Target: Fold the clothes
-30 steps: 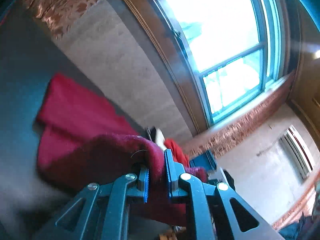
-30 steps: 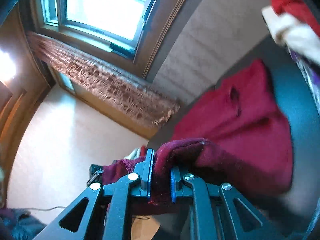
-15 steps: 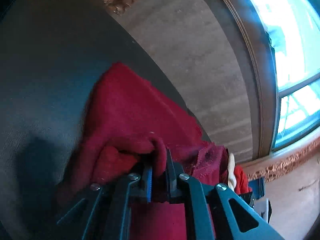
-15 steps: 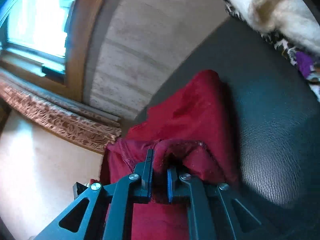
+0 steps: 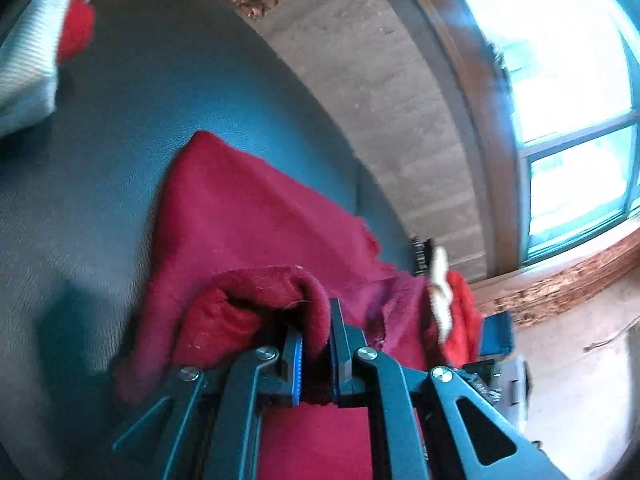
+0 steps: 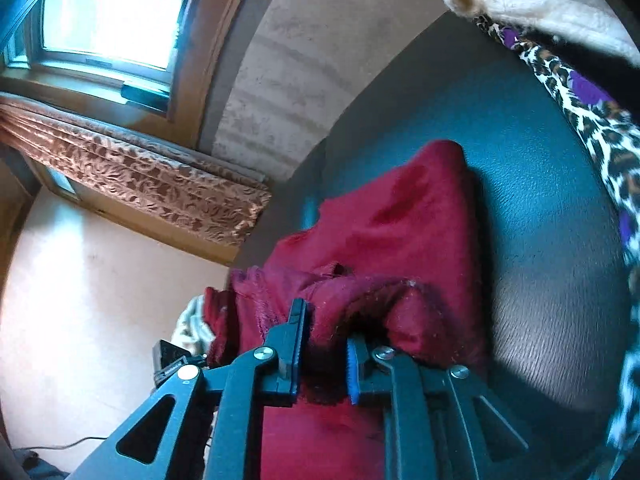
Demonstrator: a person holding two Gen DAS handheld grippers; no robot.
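The left gripper [image 5: 316,354] pinches a bunched fold of the red fleece garment [image 5: 256,216], jaws nearly closed; the right gripper [image 6: 323,354] clamps another fold likewise. The garment lies on the dark leather surface [image 6: 532,184], a leopard-print cloth [image 6: 600,132] at two o'clock, the window [image 6: 108,8] beyond.

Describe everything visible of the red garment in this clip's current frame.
The red garment is a deep crimson, fuzzy, fleece-like cloth lying partly folded on the dark textured surface. Its far part lies flat; its near edge is bunched and lifted, pinched by the left gripper and held more loosely by the right gripper, whose fingers stand wider apart. One edge looks ragged.
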